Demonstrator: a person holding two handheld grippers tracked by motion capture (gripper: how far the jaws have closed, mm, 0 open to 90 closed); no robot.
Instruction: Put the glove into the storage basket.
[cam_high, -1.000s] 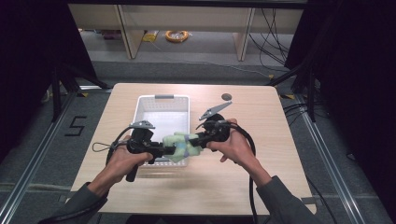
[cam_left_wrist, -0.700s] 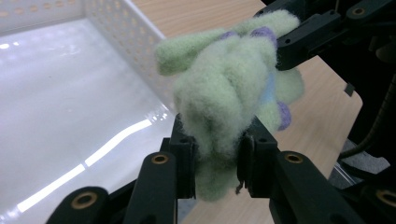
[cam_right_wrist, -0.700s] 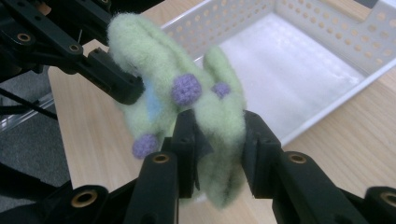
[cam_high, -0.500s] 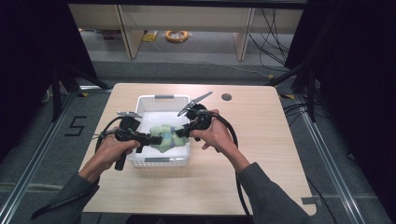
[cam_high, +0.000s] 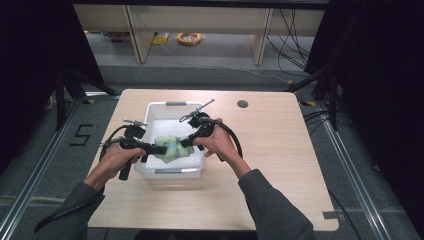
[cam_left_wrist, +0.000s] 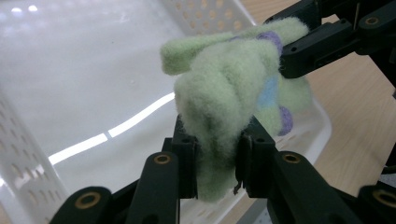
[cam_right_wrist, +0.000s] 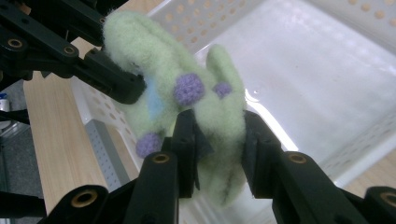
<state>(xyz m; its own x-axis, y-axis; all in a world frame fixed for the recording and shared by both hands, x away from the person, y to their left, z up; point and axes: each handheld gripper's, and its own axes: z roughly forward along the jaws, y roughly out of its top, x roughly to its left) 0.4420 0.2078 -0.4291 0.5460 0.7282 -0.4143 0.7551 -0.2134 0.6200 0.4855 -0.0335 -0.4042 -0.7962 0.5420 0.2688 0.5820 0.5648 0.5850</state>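
A light green fuzzy cloth (cam_high: 169, 148) with purple and blue dots hangs over the white perforated basket (cam_high: 175, 173). My left gripper (cam_high: 161, 149) grips its left end, and my right gripper (cam_high: 183, 142) grips its right end. In the left gripper view the green cloth (cam_left_wrist: 224, 100) is squeezed between the two black jaws, with the right gripper (cam_left_wrist: 299, 51) biting its far side. In the right gripper view the cloth (cam_right_wrist: 187, 98) bulges between the jaws above the basket's inside (cam_right_wrist: 299, 74), and the left gripper (cam_right_wrist: 116, 81) holds the other end.
The basket sits on a pale wooden table (cam_high: 280, 150) with a round cable hole (cam_high: 242, 104) near its far edge. Black cables trail from both grippers. Beyond the table are a grey floor and shelf legs.
Both grippers have carried the green cloth from in front of the basket to over it, moving left and away from the person. Their hold on it is unchanged.
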